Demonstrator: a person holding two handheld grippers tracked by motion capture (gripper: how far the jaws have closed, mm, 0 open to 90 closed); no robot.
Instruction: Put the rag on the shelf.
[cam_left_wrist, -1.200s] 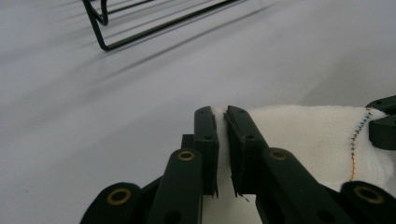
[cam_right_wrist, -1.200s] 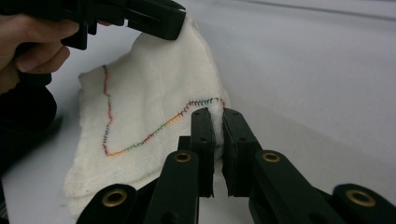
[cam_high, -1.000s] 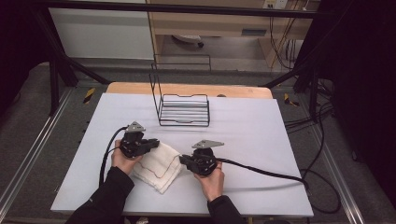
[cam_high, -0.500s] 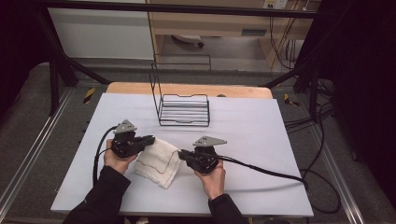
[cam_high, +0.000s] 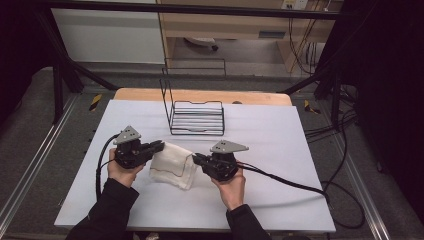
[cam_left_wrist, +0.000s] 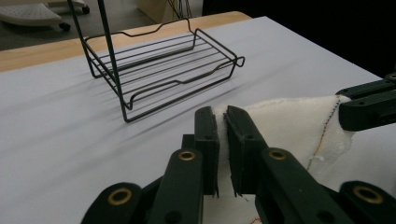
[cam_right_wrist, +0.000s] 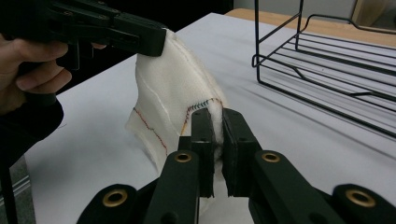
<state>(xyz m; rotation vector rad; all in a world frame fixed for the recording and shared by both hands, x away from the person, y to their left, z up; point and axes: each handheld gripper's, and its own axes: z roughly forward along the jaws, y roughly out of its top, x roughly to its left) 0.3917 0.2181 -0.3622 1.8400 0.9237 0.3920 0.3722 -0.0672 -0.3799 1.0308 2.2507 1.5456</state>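
Note:
A white cloth (cam_high: 172, 164) with coloured stitching hangs a little above the white table, stretched between my two grippers. My left gripper (cam_high: 159, 146) is shut on the cloth's left corner; the cloth (cam_left_wrist: 289, 128) is pinched between its jaws (cam_left_wrist: 220, 116). My right gripper (cam_high: 195, 159) is shut on the opposite corner, with the cloth (cam_right_wrist: 173, 102) squeezed at its tips (cam_right_wrist: 215, 116). In the right gripper view the left gripper (cam_right_wrist: 154, 39) holds the cloth's upper edge. In the left gripper view the right gripper (cam_left_wrist: 343, 109) grips the far corner.
A black wire rack (cam_high: 196, 116) with a tall wire back stands at the far middle of the table (cam_high: 280, 150). A wooden strip (cam_high: 260, 97) edges the far side. The right gripper's cable (cam_high: 285, 180) trails right across the table.
Both grippers have risen with the cloth, which has lifted off the table and now hangs spread between them. The left gripper has drifted left.

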